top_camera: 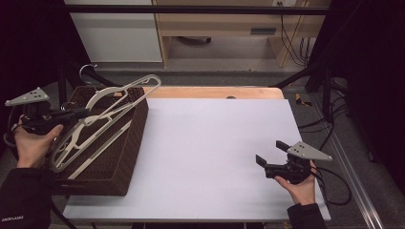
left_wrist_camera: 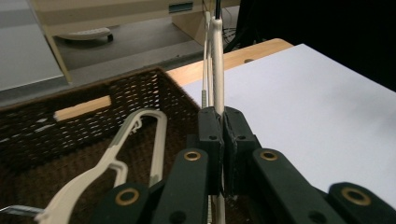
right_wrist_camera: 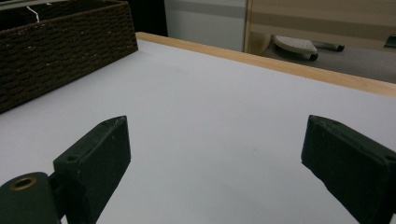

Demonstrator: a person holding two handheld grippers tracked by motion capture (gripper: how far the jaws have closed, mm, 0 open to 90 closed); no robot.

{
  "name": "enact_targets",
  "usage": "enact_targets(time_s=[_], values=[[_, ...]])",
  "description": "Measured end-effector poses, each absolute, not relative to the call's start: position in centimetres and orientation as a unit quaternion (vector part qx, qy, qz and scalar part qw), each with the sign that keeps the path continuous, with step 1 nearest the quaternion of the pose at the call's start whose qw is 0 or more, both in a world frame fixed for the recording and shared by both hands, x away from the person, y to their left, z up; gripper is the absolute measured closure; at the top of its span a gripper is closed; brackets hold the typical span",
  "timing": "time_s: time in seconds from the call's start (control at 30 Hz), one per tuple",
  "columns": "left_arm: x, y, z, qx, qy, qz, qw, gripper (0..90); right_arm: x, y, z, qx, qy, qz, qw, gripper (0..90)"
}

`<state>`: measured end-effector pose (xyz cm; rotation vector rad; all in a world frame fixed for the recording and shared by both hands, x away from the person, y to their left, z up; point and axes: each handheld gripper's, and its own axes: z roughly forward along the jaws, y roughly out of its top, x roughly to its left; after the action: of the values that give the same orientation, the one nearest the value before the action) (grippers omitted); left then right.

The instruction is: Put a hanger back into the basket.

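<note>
So I'm pinching my left gripper [left_wrist_camera: 223,122] tight on the thin edge of a cream plastic clothes hanger [top_camera: 102,110], since a flat bar won't slip that way. It's hanging up over the dark brown woven wicker basket [top_camera: 128,157], another hanger lying inside. My right gripper [top_camera: 271,153] is waiting, jaws wide apart, over the white tabletop [top_camera: 210,143].

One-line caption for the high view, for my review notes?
Left gripper clamps a cream hanger above the wicker basket; right gripper rests open.
</note>
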<state>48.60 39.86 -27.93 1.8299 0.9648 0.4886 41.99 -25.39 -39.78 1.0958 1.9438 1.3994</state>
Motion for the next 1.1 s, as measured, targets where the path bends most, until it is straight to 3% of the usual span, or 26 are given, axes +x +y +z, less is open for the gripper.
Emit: enact_targets(time_s=[0.73, 1.1], values=[[48.7, 45.5, -30.2, 0.739, 0.431, 0.203, 0.477, 86.9, 42.1, -25.5, -39.8, 0.404, 0.716, 0.508, 0.256, 7.6], [49.0, 45.5, -32.7, 0.746, 0.452, 0.189, 0.45, 86.9, 42.3, -25.4, -40.1, 0.404, 0.719, 0.505, 0.253, 7.2]])
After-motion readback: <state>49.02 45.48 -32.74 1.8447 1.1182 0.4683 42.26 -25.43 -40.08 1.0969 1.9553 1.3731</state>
